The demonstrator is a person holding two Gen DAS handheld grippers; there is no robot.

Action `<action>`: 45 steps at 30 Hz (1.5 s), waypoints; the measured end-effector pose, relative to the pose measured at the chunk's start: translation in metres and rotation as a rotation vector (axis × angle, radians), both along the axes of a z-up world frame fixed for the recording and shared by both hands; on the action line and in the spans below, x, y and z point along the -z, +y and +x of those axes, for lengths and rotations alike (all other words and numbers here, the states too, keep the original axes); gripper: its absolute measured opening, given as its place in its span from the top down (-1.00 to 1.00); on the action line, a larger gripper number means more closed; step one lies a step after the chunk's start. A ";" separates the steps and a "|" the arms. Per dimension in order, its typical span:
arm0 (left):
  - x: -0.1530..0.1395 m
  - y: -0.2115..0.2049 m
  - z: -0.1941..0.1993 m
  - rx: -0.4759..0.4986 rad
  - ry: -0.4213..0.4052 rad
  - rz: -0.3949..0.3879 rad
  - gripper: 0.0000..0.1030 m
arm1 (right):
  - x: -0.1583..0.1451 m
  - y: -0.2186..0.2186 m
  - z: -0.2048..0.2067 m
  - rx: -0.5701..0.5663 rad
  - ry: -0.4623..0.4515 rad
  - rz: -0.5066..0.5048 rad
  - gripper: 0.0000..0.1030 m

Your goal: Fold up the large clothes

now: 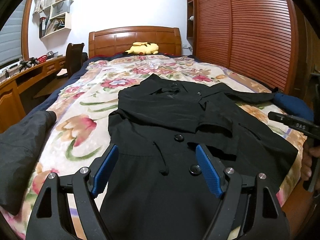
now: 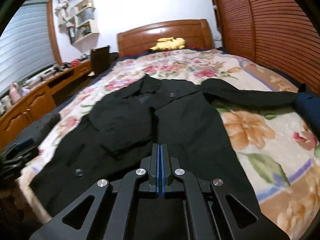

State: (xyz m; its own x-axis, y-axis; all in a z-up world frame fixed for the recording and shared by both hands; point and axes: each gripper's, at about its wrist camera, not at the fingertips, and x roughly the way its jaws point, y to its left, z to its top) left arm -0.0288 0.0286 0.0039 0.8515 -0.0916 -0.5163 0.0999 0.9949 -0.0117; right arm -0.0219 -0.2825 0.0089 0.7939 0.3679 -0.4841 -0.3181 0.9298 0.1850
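1. One black coat [image 1: 180, 120] lies face up on the floral blanket [image 1: 84, 124], collar toward the headboard [image 1: 136, 40], hem toward the cameras.
2. Left gripper [image 1: 157, 168]: jaws wide apart, nothing between them but coat cloth underneath. Whether the blue pads [image 1: 209, 172] touch the fabric, I cannot tell.
3. Two round buttons show on the coat in the left view: one button [image 1: 178, 138] just ahead of the open jaws, the other [image 1: 195, 169] right beside the right-hand pad. One drawcord [image 1: 162, 160] runs down between the jaws.
4. Right gripper [image 2: 160, 150]: jaws pressed together, blue pads [image 2: 158, 166] meeting, no cloth visibly pinched. The coat's front spreads ahead of and under the tips.
5. Sleeves: one sleeve [image 2: 250, 96] stretches out flat, ahead and to the right of the closed jaws; the other sleeve [image 2: 120, 124] is folded across the chest, ahead and to the left.
6. One yellow plush toy [image 1: 143, 49] sits far ahead of both jaws, against the headboard.
7. One dark blue bundle [image 2: 309, 108] lies at the outstretched sleeve's end, far right.
8. Containers: white wall shelves [image 1: 57, 18] up left hold books and papers; one red basket [image 1: 42, 59] sits on the desk [image 1: 30, 70], contents unreadable.
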 end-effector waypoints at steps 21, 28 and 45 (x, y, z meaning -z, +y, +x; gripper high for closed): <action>-0.022 0.015 -0.021 0.011 -0.006 0.007 -0.56 | 0.029 0.083 0.045 -0.280 0.146 -0.256 -0.03; -0.023 0.017 -0.023 0.012 -0.007 0.013 -0.56 | 0.031 0.081 0.067 -0.235 0.142 -0.299 0.67; -0.022 0.009 -0.022 0.030 -0.002 0.024 -0.56 | -0.021 -0.037 0.034 -0.023 0.048 0.029 0.80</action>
